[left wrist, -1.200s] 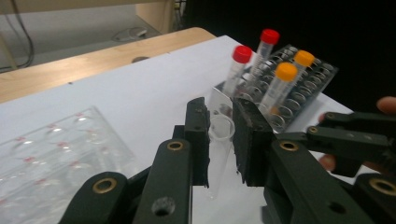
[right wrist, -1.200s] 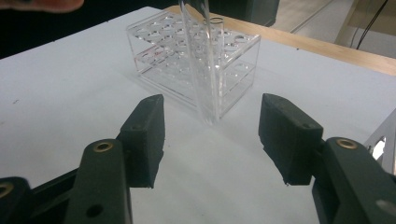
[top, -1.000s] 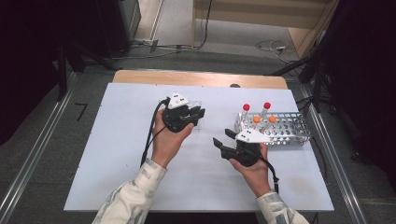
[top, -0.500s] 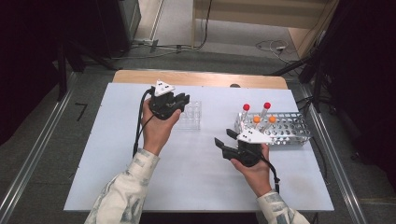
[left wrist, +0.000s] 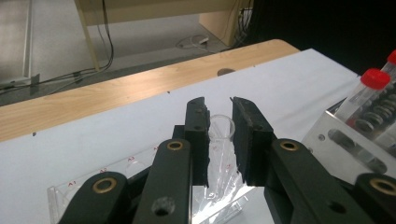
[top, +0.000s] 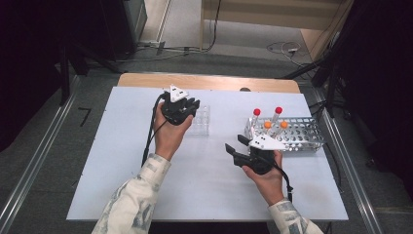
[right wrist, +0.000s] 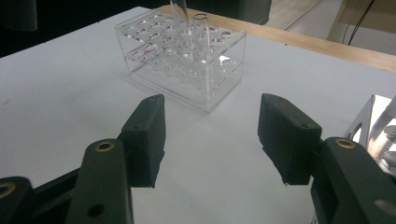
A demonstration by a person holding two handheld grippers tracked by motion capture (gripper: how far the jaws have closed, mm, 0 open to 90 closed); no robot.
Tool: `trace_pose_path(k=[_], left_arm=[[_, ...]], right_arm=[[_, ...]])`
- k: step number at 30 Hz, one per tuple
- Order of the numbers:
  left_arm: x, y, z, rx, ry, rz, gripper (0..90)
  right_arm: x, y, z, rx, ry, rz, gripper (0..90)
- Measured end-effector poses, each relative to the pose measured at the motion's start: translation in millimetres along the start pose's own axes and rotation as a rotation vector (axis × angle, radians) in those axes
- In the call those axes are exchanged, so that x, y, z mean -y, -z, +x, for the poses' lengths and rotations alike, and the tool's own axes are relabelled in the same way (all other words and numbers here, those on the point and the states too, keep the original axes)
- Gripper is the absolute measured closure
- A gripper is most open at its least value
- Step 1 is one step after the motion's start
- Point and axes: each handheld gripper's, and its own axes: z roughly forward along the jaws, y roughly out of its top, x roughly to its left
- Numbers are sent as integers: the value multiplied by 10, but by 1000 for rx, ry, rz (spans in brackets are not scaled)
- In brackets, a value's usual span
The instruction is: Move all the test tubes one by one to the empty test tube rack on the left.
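My left gripper (top: pixel 193 104) hovers over the far left corner of a clear plastic tube rack (top: pixel 200 123). Its jaws are shut on a clear, uncapped tube (left wrist: pixel 220 128), which hangs tilted above the rack (left wrist: pixel 93 186). In the right gripper view the same tube (right wrist: pixel 180 11) comes down over the rack (right wrist: pixel 182 60), beside another clear tube standing in it. My right gripper (top: pixel 235 143) rests low at the table's right, open, jaws (right wrist: pixel 213 100) pointing at the clear rack with nothing between them.
A metal rack (top: pixel 297 134) stands at the right, holding two red-capped tubes (top: pixel 256 113) and two orange-capped ones (top: pixel 267 125). The white table top (top: pixel 122 161) ends in a wooden strip at the far edge. Cables trail from both grippers.
My left gripper has moved left and away with the tube, uncovering the clear rack, then eased back over its far corner. The right gripper has stayed in place.
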Motion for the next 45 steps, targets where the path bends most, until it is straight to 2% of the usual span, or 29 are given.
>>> trace_pose_path(k=[5,9,13,18,21,27,31,38,45], left_arm=[[94,-106,-65,-14,-39,29,770],[179,-176,-64,-17,-27,46,770],[230,-220,-64,-19,-33,66,770],[290,-265,-55,-12,-10,82,760],[313,-269,-40,-10,4,86,720],[288,-195,-2,28,61,62,596],[278,-111,18,94,121,48,482],[308,50,23,96,124,32,331],[335,178,22,112,119,31,278]], right_arm=[[8,-8,-3,4,4,5,401],[7,6,-4,6,3,4,401],[14,-5,-14,6,3,6,400],[14,0,-21,7,3,7,392],[22,-4,-27,8,3,13,367],[30,4,-33,2,0,10,322],[34,43,-51,-2,-13,10,315],[26,177,-100,8,-14,-16,314],[62,365,-214,44,-23,-32,322]])
